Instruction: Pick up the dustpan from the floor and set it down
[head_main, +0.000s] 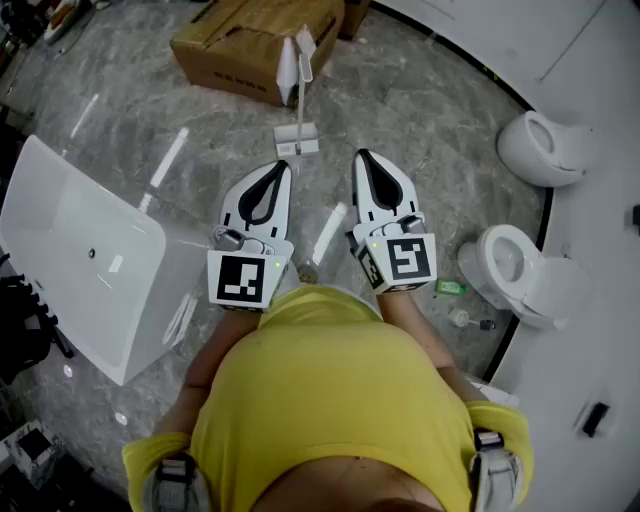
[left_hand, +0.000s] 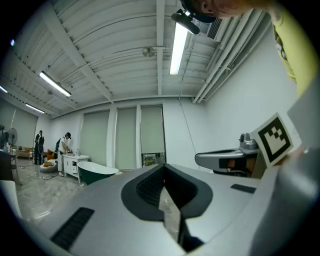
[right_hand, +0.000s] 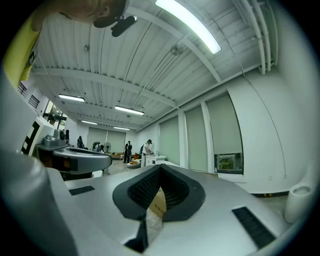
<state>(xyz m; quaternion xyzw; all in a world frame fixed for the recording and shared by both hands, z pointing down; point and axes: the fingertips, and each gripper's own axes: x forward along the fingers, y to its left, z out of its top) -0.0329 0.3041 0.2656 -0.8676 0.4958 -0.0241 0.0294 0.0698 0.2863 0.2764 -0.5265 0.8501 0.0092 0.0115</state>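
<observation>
A white long-handled dustpan (head_main: 298, 138) stands on the grey marble floor just beyond both grippers, its handle rising beside a cardboard box. My left gripper (head_main: 283, 166) is held level in front of the person's body, jaws shut and empty, its tip a short way short of the dustpan's base. Beside it my right gripper (head_main: 361, 156) is also level, shut and empty. In the left gripper view the left gripper (left_hand: 164, 168) shows closed black pads against the room's far wall. The right gripper view shows the right gripper (right_hand: 160, 168) closed the same way. Neither gripper view shows the dustpan.
A brown cardboard box (head_main: 250, 40) lies behind the dustpan. At the left sits a white bathtub (head_main: 80, 255). Two white toilets (head_main: 540, 145) (head_main: 520, 265) stand along the curved white platform at the right, with a small green item (head_main: 450, 288) on the floor nearby.
</observation>
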